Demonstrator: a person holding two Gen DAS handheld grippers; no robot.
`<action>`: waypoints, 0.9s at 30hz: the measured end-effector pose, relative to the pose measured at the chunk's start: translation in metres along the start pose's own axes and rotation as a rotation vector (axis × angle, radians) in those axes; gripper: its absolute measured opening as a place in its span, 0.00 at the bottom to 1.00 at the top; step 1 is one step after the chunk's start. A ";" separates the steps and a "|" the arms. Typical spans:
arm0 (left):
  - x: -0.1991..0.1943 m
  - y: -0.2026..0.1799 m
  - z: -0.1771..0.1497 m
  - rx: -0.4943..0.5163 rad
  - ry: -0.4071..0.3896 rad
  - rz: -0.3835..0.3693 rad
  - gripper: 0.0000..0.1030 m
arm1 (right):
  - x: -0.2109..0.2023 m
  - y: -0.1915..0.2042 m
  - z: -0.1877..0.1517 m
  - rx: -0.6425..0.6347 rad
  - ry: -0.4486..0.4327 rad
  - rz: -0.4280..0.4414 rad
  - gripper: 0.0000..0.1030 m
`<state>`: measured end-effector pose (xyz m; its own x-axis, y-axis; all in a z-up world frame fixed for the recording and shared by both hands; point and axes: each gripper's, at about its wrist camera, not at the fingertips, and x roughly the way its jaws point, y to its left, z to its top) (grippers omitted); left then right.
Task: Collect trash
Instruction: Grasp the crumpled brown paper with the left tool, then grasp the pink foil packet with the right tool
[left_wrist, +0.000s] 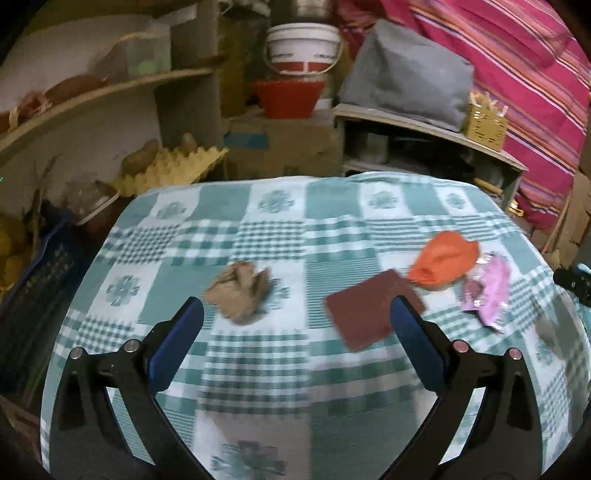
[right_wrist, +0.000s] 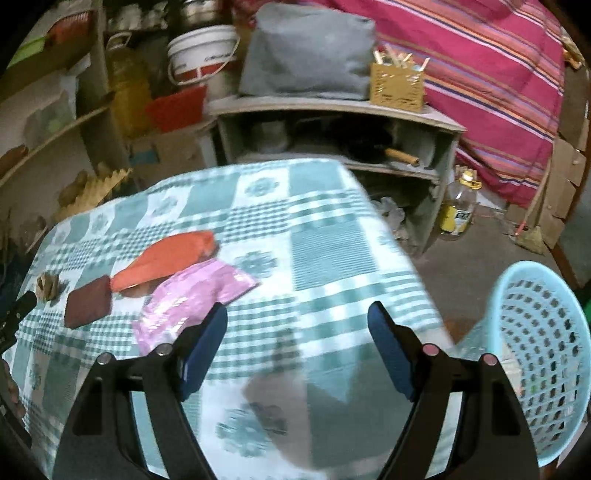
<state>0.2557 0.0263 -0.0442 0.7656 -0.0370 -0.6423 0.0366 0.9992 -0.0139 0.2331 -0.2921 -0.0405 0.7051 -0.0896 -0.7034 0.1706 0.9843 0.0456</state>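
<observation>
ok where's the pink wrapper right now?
On the checked tablecloth: in the right wrist view the pink wrapper lies left of centre, just below the orange wrapper, its lower edge behind the right gripper's left finger.

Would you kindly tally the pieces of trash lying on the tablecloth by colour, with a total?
Tan, crumpled paper: 1
Dark red, flat card: 1
Orange, wrapper: 1
Pink, wrapper: 1
Total: 4
</observation>
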 end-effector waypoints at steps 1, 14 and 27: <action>0.004 0.008 0.001 -0.014 0.008 0.001 0.95 | 0.004 0.006 0.000 -0.005 0.009 0.007 0.75; 0.052 0.032 0.009 -0.039 0.084 0.004 0.73 | 0.037 0.042 -0.001 -0.045 0.064 -0.012 0.75; 0.059 0.058 0.005 -0.137 0.108 -0.045 0.46 | 0.048 0.065 0.002 -0.040 0.076 0.005 0.75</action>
<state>0.3066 0.0822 -0.0792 0.6916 -0.0878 -0.7169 -0.0238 0.9893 -0.1442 0.2798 -0.2329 -0.0697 0.6515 -0.0741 -0.7550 0.1386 0.9901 0.0224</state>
